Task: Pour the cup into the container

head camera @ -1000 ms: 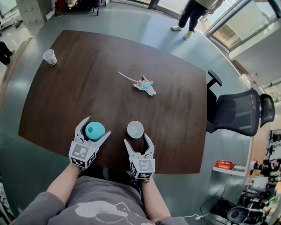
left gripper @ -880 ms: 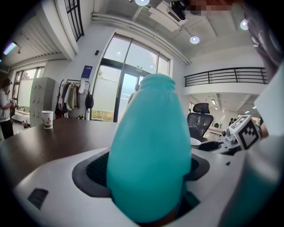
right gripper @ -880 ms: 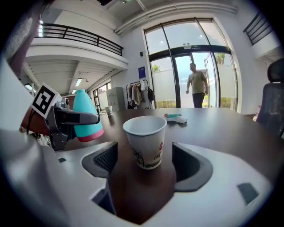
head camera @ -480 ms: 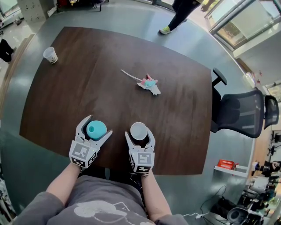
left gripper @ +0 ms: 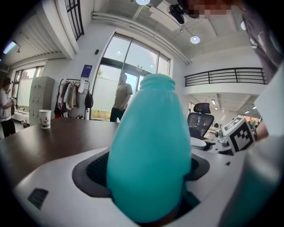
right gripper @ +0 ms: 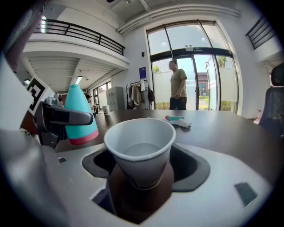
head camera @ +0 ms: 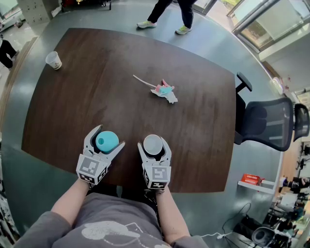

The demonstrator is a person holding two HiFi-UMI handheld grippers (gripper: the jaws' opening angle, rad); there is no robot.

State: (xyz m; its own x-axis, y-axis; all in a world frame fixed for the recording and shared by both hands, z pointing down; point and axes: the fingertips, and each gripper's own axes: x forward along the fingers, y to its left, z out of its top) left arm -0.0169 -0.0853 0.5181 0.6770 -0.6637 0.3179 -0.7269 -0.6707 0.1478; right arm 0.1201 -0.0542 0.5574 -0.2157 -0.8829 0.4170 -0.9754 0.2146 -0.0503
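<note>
At the near edge of the dark table (head camera: 97, 87), around 7 o'clock, the left gripper (head camera: 107, 137) is seen clamped on the teal container (head camera: 106, 141). Its jaws are pressed against both sides of the rounded body. The container is stood upright on the wood, and a red band is shown round its base in the right gripper view.

Just beside it, at 6 o'clock, the right gripper (head camera: 153, 145) is held low over the table edge with its jaws spread wide. The white paper cup (head camera: 153, 144) is framed between those jaws, upright on the table, but it is not pinched: a gap is left on each side between the cup wall and the dark pads. What looks like a little clear liquid is seen in the bottom of the cup.

Further out, past the middle toward 1 o'clock, a crumpled wrapper (head camera: 163, 91) in pink, teal and white is laid flat. At 10 o'clock, close to the far left edge, a second paper cup (head camera: 53, 60) is stood alone. Off the table at 3 o'clock a black office chair (head camera: 269, 123) is parked. Beyond the far edge at 12 o'clock, the legs of a person (head camera: 186, 14) are caught on the grey floor.
</note>
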